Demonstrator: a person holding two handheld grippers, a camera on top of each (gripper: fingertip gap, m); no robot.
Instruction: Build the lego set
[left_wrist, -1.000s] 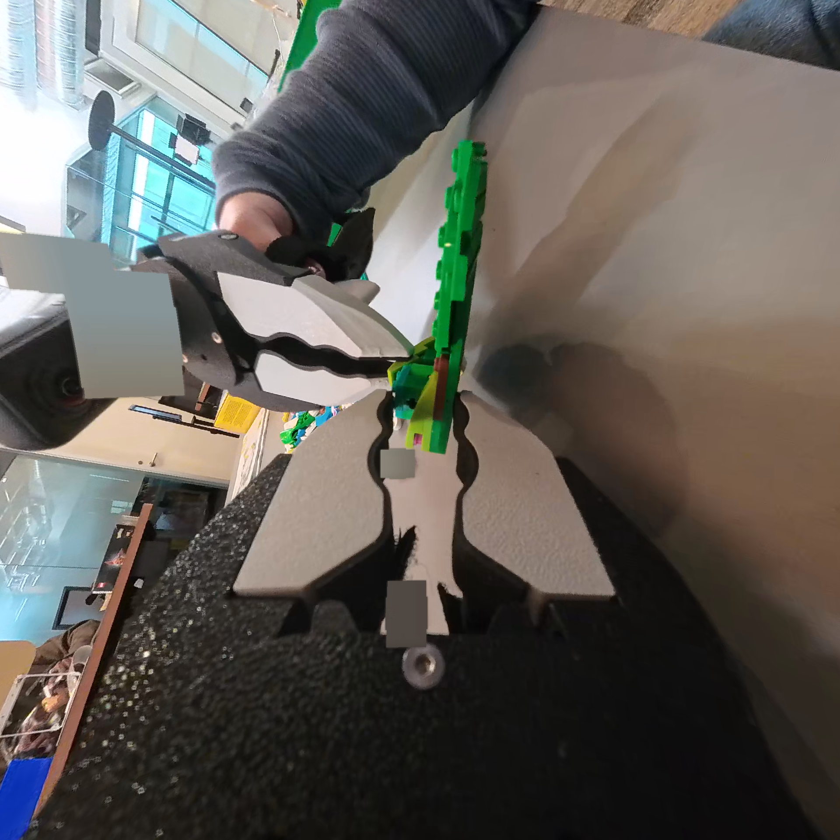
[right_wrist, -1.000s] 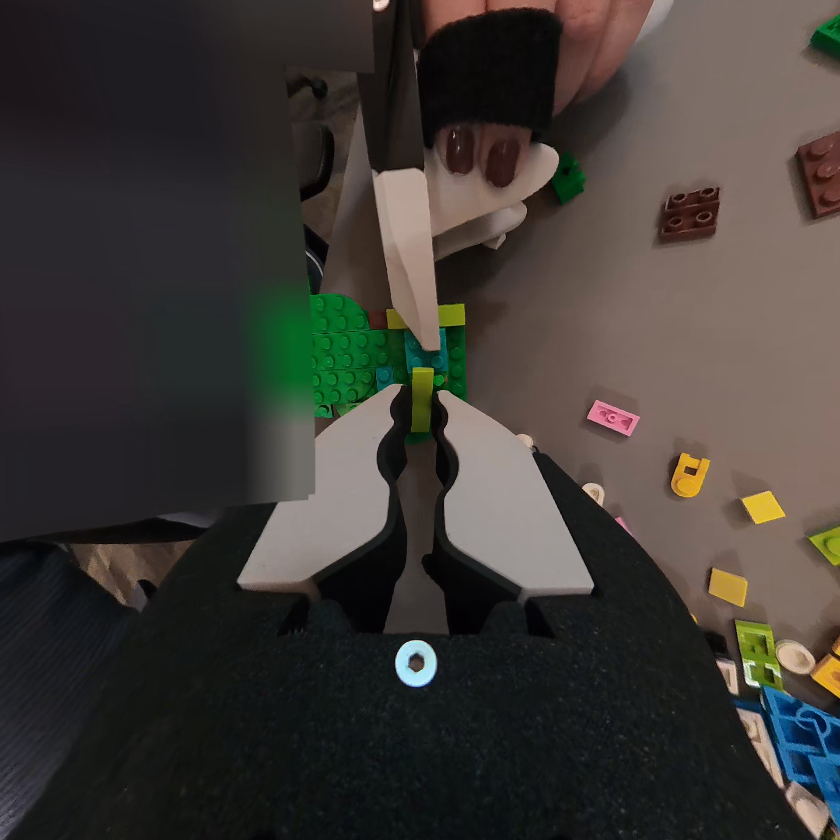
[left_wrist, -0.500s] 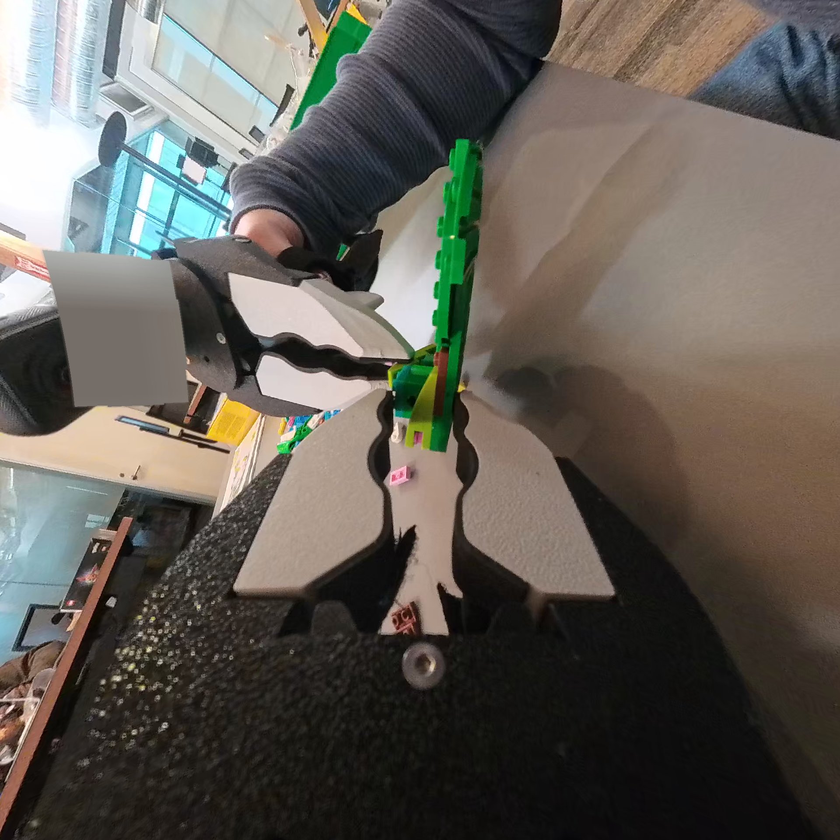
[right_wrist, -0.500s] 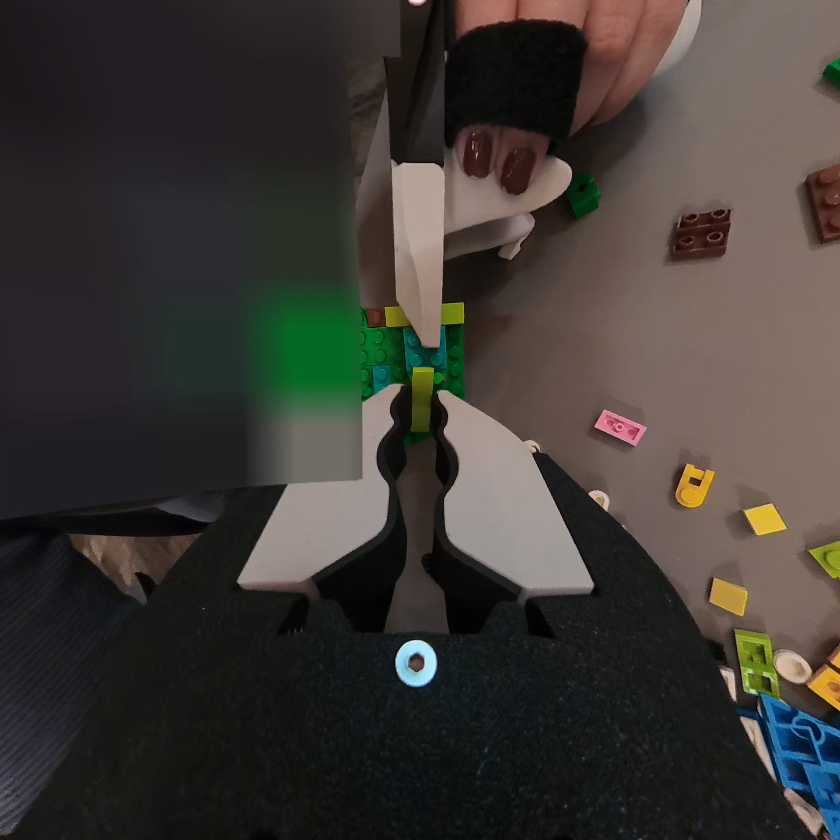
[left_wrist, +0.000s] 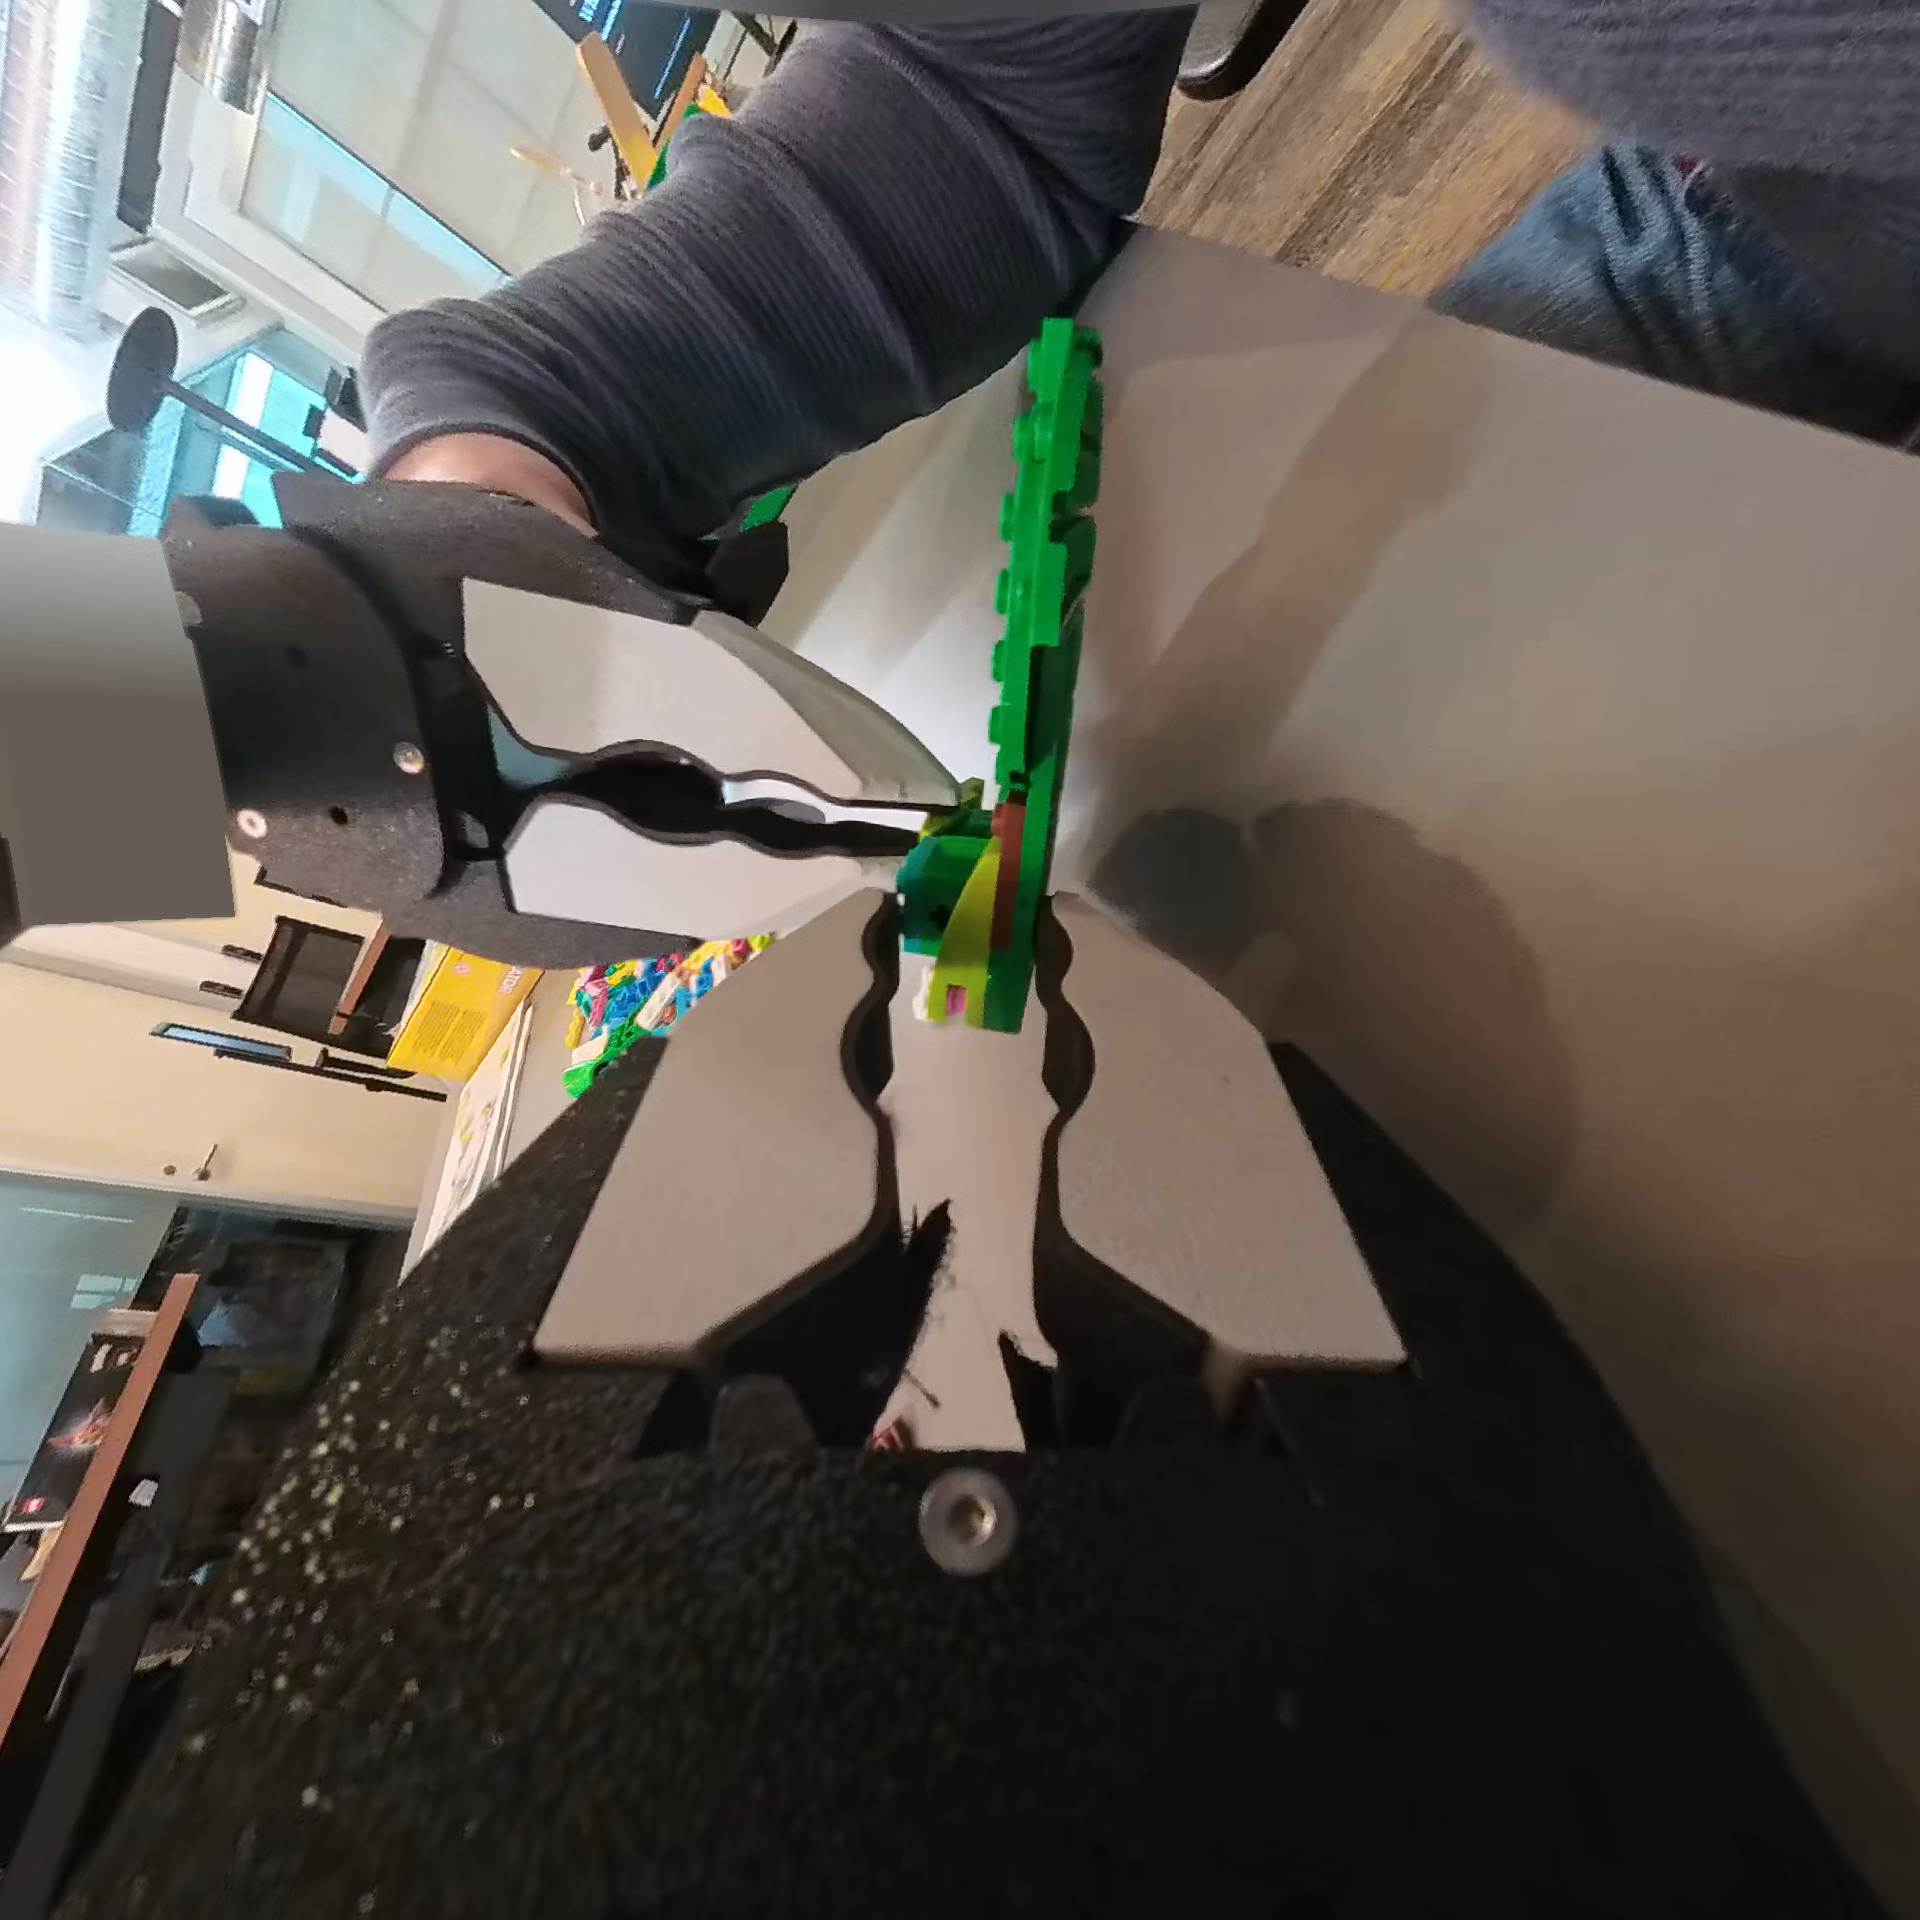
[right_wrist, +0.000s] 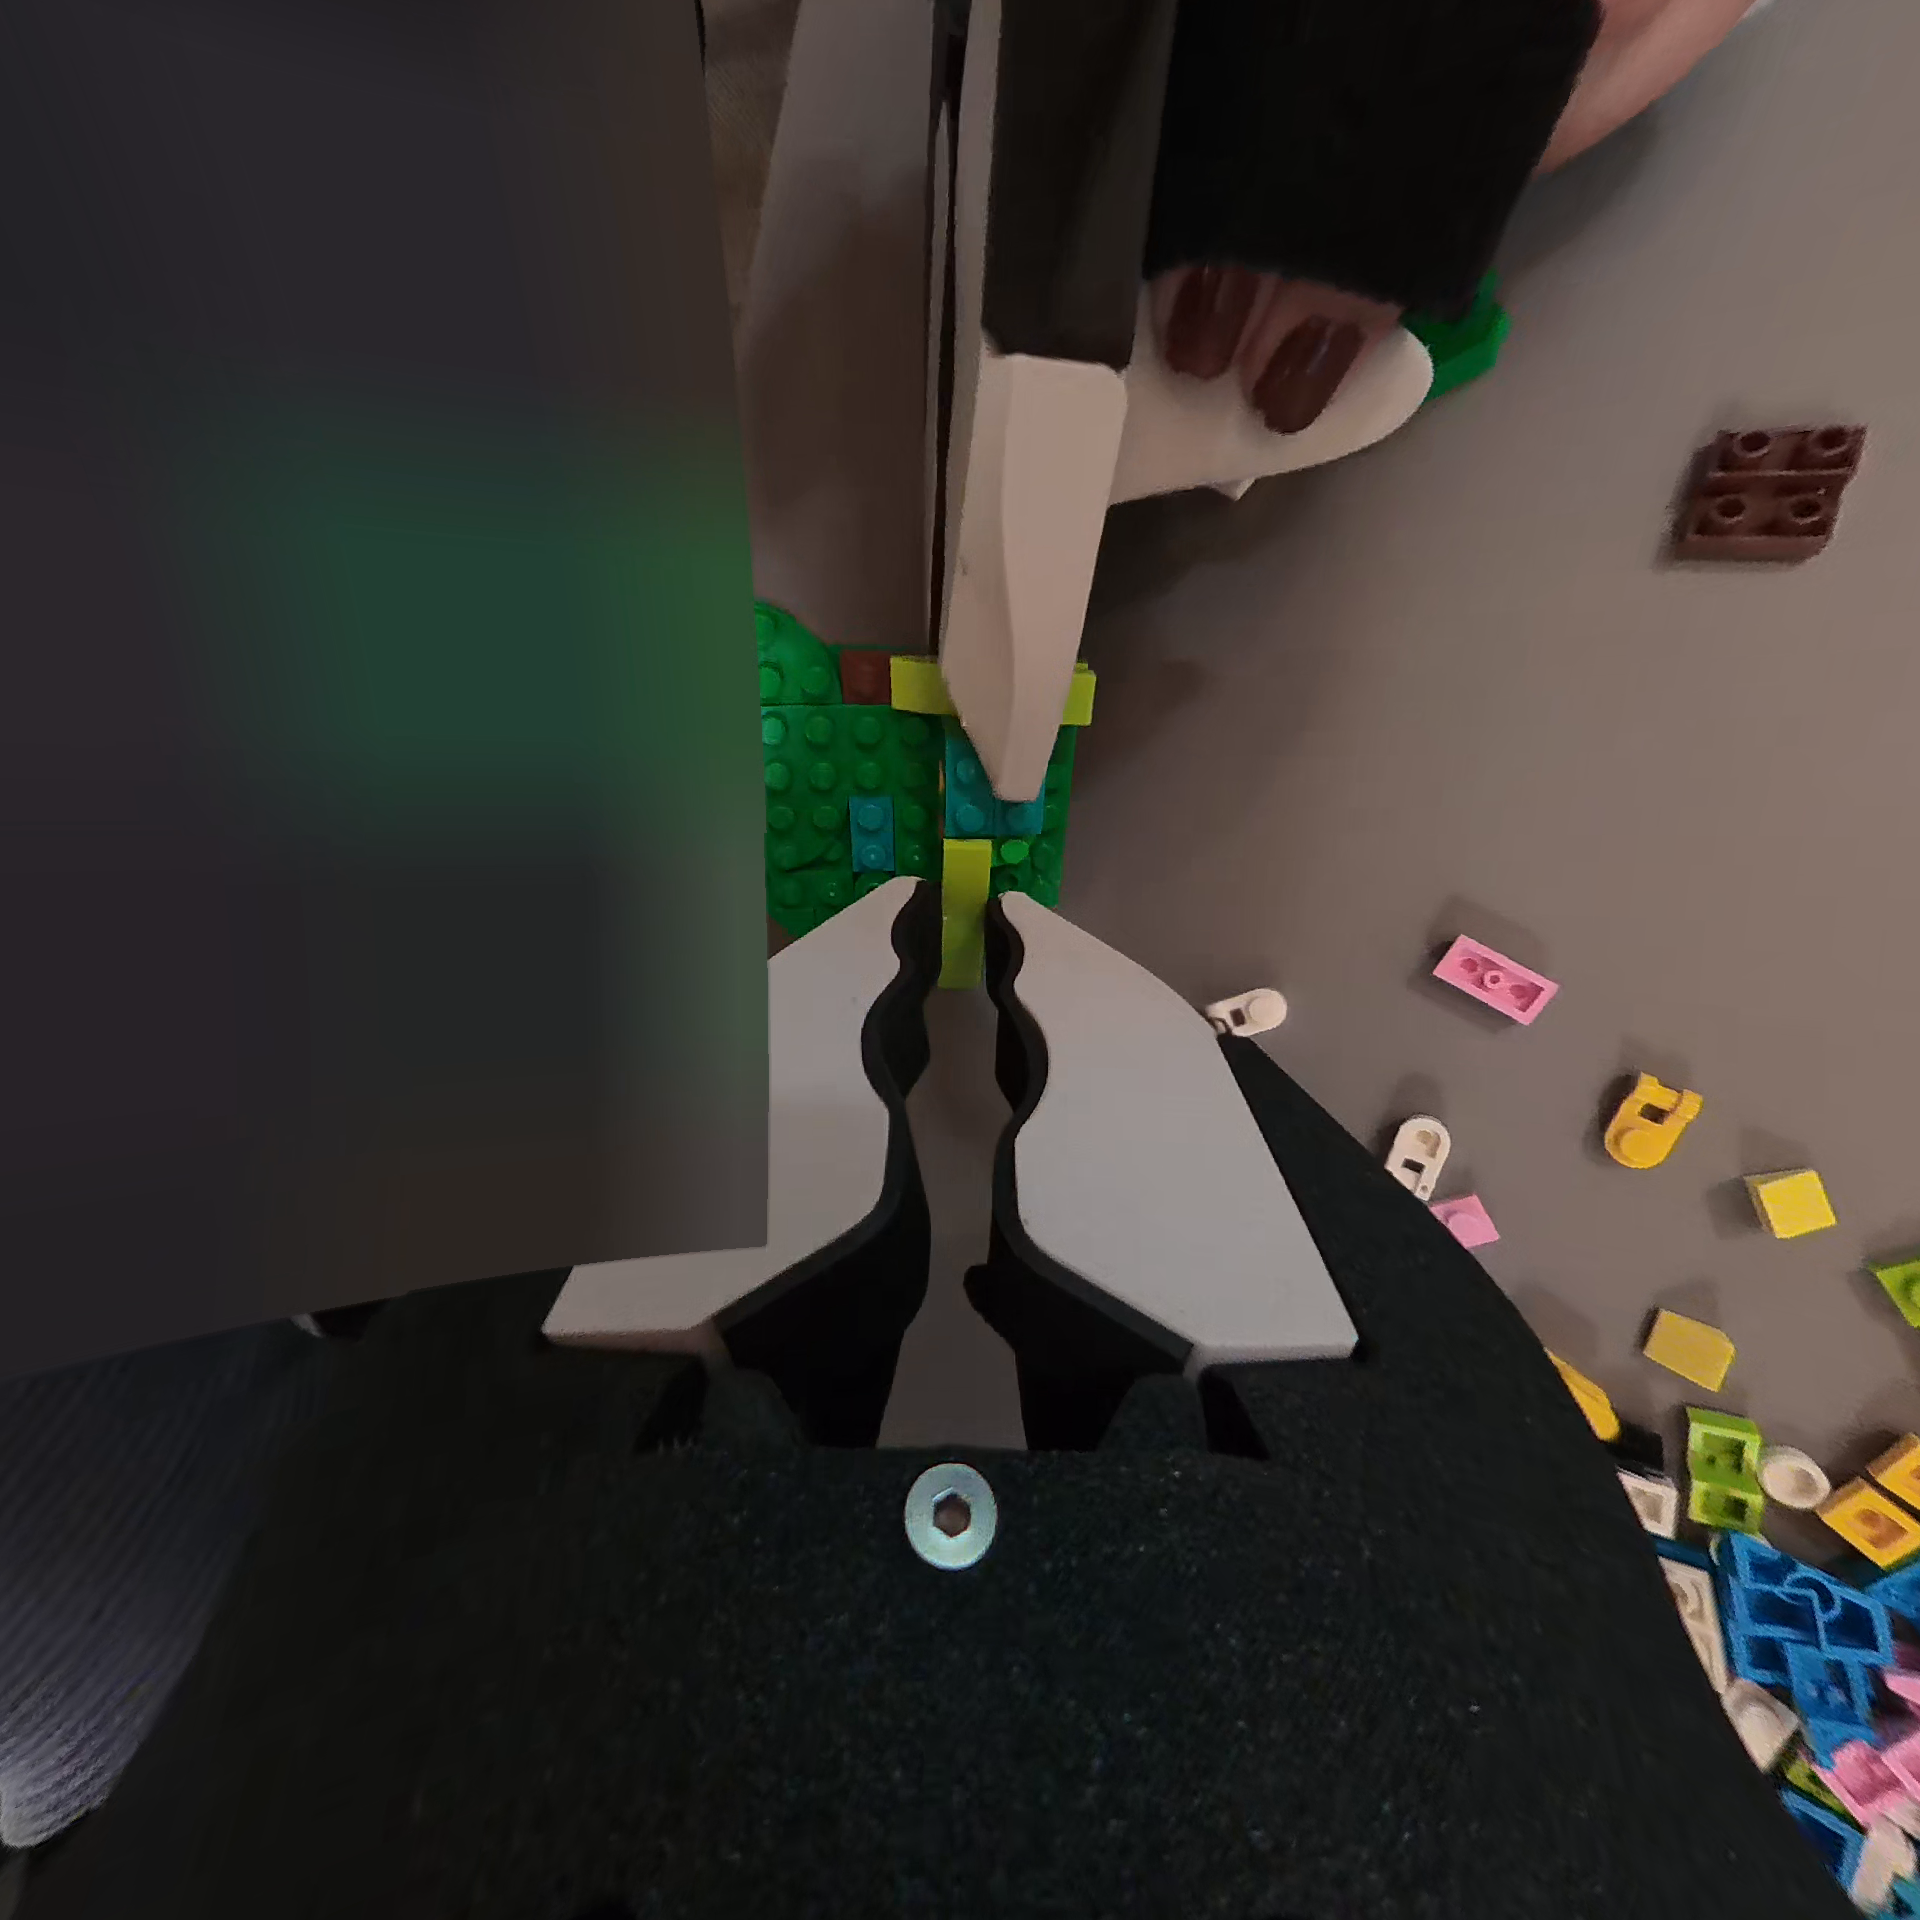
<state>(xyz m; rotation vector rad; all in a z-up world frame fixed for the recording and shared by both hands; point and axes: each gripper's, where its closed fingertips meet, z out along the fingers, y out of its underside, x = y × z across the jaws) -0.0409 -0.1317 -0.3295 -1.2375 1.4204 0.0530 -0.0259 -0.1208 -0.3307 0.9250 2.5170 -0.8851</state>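
Materials and surface finish

Green plate (left_wrist: 1042, 623): glossy studded plastic. Table (right_wrist: 1455, 748): smooth, matt grey. Right gripper (right_wrist: 961, 909): matt pale fingers, rough black body. Sleeve (left_wrist: 748, 312): ribbed knit cloth.

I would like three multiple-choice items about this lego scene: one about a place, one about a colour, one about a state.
1. Where does the brown square piece lie?
A. loose on the grey table
B. on the green plate
C. in a gripper

2. What colour is the piece between the right gripper tips?
A. pink
B. lime green
C. blue

3. How does the left gripper stand?
A. empty and wide open
B. closed on a yellow piece
C. clamped across the green build

Answers: 1 A, it sits alone on bare table. 2 B, a lime piece shows there. 3 C, its fingers flank the build's edge.
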